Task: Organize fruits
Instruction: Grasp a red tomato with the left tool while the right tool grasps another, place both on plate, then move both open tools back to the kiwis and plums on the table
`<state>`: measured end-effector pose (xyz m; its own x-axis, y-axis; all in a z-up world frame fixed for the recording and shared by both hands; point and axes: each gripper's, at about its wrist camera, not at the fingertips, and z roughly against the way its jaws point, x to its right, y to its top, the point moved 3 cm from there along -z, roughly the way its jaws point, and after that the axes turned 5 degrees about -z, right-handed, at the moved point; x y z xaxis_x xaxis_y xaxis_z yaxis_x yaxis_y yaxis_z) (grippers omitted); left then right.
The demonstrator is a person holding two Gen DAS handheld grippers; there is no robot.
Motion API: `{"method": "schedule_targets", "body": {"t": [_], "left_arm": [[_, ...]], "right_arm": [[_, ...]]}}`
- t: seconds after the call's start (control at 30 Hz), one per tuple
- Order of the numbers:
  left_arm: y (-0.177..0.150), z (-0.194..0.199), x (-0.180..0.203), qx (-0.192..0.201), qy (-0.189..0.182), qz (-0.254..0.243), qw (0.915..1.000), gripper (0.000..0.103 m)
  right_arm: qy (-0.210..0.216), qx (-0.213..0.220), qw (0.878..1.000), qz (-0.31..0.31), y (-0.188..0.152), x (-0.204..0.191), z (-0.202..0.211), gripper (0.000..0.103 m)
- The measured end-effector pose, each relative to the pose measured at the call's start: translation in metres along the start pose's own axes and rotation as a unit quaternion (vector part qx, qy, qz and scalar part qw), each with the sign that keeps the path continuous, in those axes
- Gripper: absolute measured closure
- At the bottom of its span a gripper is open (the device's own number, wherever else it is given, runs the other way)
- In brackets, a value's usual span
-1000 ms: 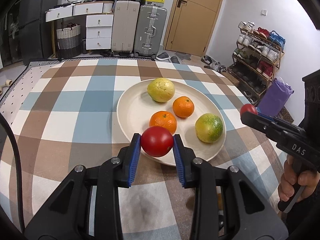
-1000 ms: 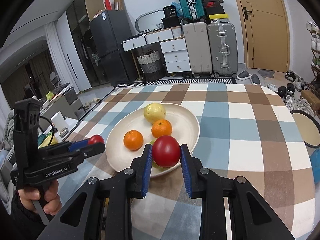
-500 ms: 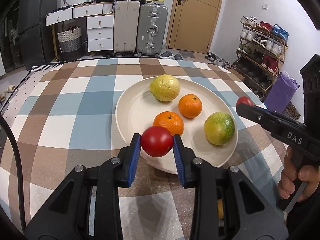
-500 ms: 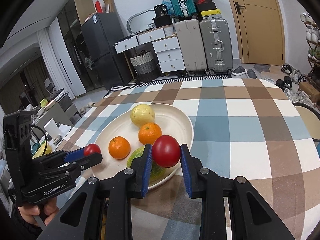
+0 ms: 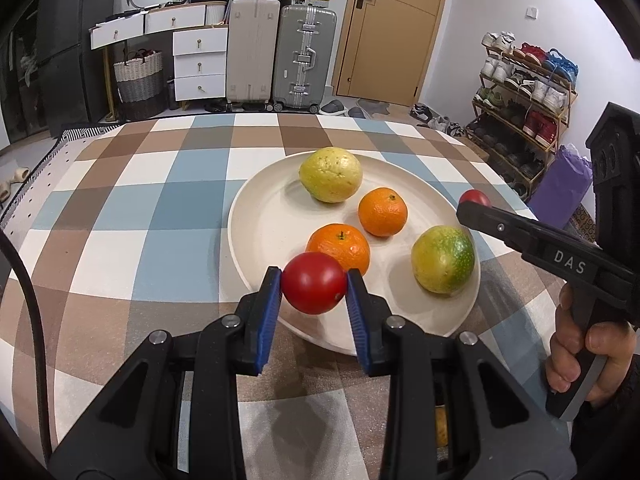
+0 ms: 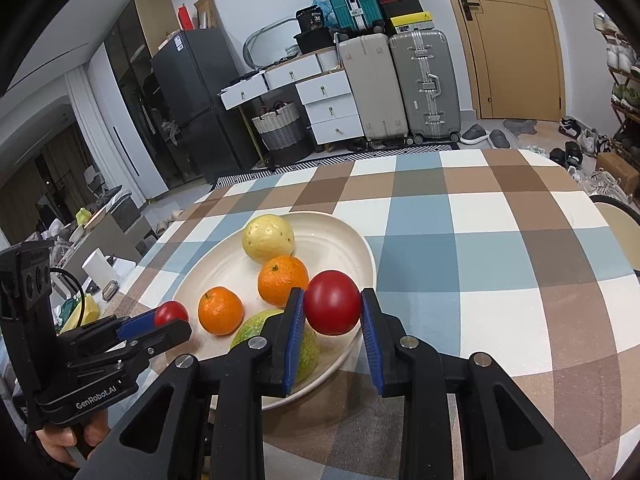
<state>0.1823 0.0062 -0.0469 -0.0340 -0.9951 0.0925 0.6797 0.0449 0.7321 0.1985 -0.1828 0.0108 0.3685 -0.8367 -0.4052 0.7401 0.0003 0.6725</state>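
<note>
1. Round cream plate (image 5: 256,216) on the checked worktop (image 5: 132,208) already carries four fruits — pale yellow guava (image 5: 330,174), two oranges (image 5: 382,211), green-yellow fruit (image 5: 442,259).
2. Left tool (image 5: 314,286) clamped on a red tomato (image 5: 314,282) above the near rim.
3. Right tool (image 6: 332,312) clamped on a second red tomato (image 6: 333,307) — both left to place.

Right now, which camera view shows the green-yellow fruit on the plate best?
The left wrist view shows the green-yellow fruit best: it lies fully visible on the plate, near the right rim. In the right wrist view, the right gripper hides much of it, so only part shows.
</note>
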Motion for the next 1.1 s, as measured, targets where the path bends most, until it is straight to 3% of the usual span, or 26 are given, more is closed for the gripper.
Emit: {"method": "schedule_targets", "body": {"t": [0.37,0.43,0.5,0.57,0.63,0.67,0.73,0.83,0.9,1.0,1.1], "left_arm": [[0.0,0.002,0.002,0.008,-0.008,0.009,0.9999,0.073],[0.0,0.005,0.001,0.011,-0.008,0.009,0.9999,0.073],[-0.001,0.008,0.001,0.014,-0.007,0.009,0.9998,0.073],[-0.001,0.011,0.0,0.014,-0.007,0.013,0.9998,0.072],[-0.002,0.013,-0.003,0.015,-0.008,0.019,0.9997,0.064],[-0.003,0.015,-0.004,0.016,-0.005,0.021,0.9996,0.06],[-0.003,0.02,-0.005,0.02,0.0,0.021,0.9996,0.039],[-0.004,0.029,-0.006,0.031,0.008,0.022,0.9993,0.017],[-0.005,0.034,-0.006,0.037,0.011,0.019,0.9991,0.014],[-0.006,0.037,-0.007,0.034,0.011,0.019,0.9992,0.0],[-0.007,0.039,-0.006,0.035,0.01,0.017,0.9992,0.001]], "right_arm": [[-0.006,0.011,1.0,0.006,0.001,0.0,0.006,0.062],[-0.007,0.015,1.0,0.007,0.001,0.0,0.01,0.051],[-0.006,0.018,1.0,0.006,-0.001,0.0,0.013,0.048],[-0.012,0.018,1.0,0.012,-0.004,0.0,0.017,0.039],[-0.017,0.023,0.999,0.018,-0.006,-0.002,0.02,0.021],[-0.018,0.025,0.999,0.019,-0.007,-0.002,0.021,0.017],[-0.016,0.026,0.999,0.02,-0.009,-0.003,0.023,0.013],[-0.016,0.026,0.999,0.025,-0.011,-0.007,0.024,0.003],[-0.022,0.026,0.999,0.031,-0.013,-0.009,0.025,0.002],[-0.022,0.021,0.999,0.039,-0.016,-0.012,0.024,0.0],[-0.022,0.017,0.999,0.045,-0.018,-0.014,0.023,0.0]]}}
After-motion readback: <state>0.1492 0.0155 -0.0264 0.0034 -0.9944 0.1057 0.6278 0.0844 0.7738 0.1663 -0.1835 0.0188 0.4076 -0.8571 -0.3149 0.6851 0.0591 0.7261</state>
